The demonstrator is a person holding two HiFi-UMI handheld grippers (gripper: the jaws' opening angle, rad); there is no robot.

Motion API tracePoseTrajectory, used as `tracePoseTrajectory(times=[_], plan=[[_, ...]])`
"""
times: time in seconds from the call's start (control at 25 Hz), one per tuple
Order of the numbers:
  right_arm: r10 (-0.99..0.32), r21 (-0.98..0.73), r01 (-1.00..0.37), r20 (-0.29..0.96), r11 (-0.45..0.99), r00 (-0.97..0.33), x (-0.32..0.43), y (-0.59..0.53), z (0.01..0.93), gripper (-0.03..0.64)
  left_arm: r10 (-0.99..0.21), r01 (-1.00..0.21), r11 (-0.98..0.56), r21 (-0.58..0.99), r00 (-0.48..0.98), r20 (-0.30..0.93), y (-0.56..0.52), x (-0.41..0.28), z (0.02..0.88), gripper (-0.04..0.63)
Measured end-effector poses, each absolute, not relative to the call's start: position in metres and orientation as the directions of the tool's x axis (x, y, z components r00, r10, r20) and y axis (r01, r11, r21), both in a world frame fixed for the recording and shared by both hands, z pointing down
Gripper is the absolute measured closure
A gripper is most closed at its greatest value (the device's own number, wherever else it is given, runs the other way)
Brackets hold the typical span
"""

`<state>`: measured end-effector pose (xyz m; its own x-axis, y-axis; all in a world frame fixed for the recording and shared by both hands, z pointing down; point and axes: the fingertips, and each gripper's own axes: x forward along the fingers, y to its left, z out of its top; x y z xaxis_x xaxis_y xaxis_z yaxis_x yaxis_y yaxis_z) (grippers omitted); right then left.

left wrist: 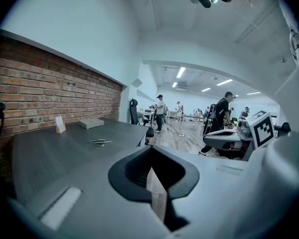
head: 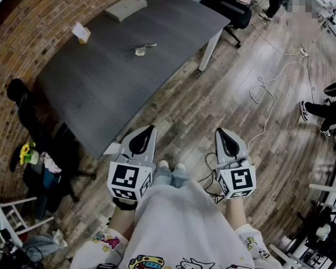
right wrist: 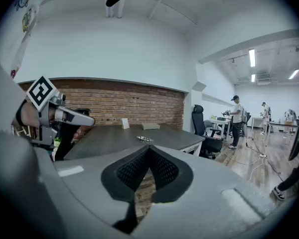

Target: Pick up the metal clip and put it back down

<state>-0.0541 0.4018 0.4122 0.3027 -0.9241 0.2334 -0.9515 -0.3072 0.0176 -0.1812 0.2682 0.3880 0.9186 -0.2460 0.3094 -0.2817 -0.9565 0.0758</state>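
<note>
Metal clip (head: 141,49) (thin, shiny) lies on dark woodgrain table (head: 109,91).

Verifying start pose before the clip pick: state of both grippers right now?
Left gripper: closed, holding nothing.
Right gripper: closed, holding nothing.
</note>
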Motion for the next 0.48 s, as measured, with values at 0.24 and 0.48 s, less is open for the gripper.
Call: tracePoseTrajectory(times=[0.24, 0.48], plan=[[-0.927, 0.012, -0.950, 0.215, -0.313, 0.308, -0.042, 0.413, 0.407, 0.617, -0.253, -0.285, -0.956, 0.069, 0.921, 0.296, 0.278, -0.174, 0.384, 0.581], [-0.934, 0.000, -0.953, 0.197, -0.303, 0.298, -0.030, 0.422, 0.407, 0.614, -0.277, -0.304, -0.951, 0.054, 0.918, 0.284, 0.285, -0.168, 0.386, 0.580]])
